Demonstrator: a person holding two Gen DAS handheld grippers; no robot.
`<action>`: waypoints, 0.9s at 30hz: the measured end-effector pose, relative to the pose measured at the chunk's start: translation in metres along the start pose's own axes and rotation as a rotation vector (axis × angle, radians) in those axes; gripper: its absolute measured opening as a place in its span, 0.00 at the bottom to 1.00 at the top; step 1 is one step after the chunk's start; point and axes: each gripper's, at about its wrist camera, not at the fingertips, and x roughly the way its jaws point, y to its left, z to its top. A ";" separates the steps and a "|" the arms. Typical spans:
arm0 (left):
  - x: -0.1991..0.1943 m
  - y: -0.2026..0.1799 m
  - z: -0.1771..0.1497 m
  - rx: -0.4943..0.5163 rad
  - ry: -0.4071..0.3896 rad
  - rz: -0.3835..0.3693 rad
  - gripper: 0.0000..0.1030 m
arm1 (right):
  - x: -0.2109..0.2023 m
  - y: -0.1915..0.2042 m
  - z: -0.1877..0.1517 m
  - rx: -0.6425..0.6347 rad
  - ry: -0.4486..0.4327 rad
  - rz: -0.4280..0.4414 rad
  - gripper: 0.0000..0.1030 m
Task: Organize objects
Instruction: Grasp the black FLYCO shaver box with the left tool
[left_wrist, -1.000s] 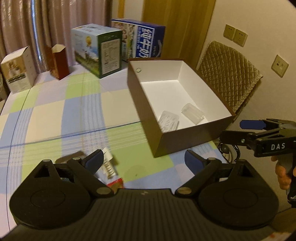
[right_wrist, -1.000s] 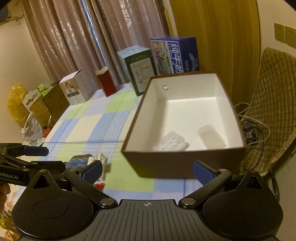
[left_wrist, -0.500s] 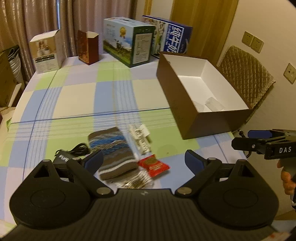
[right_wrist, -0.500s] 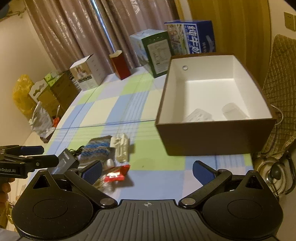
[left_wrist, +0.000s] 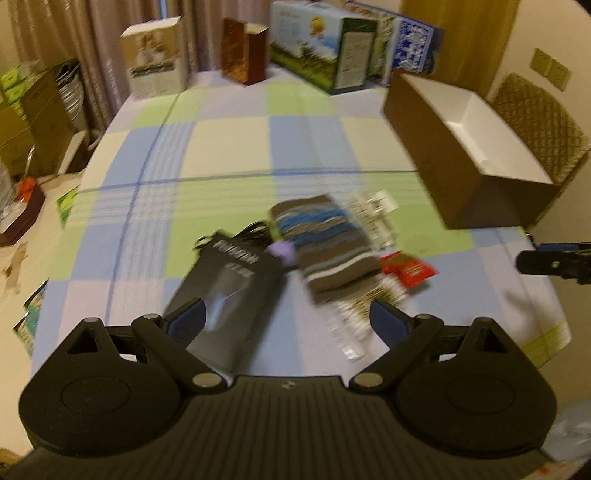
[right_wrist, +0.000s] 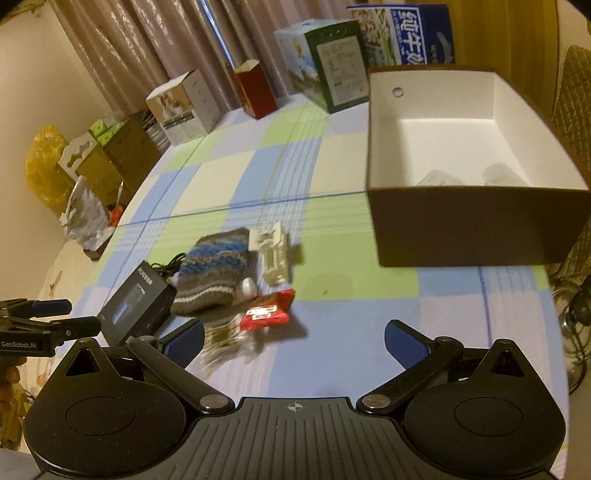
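A pile lies on the checked tablecloth: a striped knitted pouch (left_wrist: 325, 245) (right_wrist: 212, 271), a black flat box (left_wrist: 231, 291) (right_wrist: 135, 302), a red snack packet (left_wrist: 408, 269) (right_wrist: 267, 312), a cream plastic part (right_wrist: 273, 254) and a clear bag (left_wrist: 351, 325). The brown box with white inside (right_wrist: 476, 229) (left_wrist: 461, 162) stands at the right with two clear plastic pieces in it. My left gripper (left_wrist: 286, 321) hovers open over the black box and the pile. Empty and open, my right gripper (right_wrist: 293, 339) hangs just before the red packet.
Cartons stand along the far edge: a white one (right_wrist: 184, 107), a red one (right_wrist: 255, 88), a green one (right_wrist: 328, 70) and a blue one (right_wrist: 406, 33). A quilted chair (left_wrist: 539, 122) is behind the brown box. Bags and boxes sit on the floor at left.
Both grippers have swung left and back from the brown box toward the pile. The black box and pouch now lie close under the left gripper.
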 end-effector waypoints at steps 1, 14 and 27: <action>0.001 0.005 -0.002 -0.003 0.005 0.006 0.91 | 0.003 0.003 -0.001 0.000 0.005 0.000 0.98; 0.040 0.041 -0.008 0.092 0.078 0.021 0.92 | 0.030 0.022 -0.017 0.067 0.039 -0.045 0.98; 0.110 0.040 0.009 0.256 0.163 0.019 0.92 | 0.030 0.014 -0.031 0.197 0.034 -0.146 0.98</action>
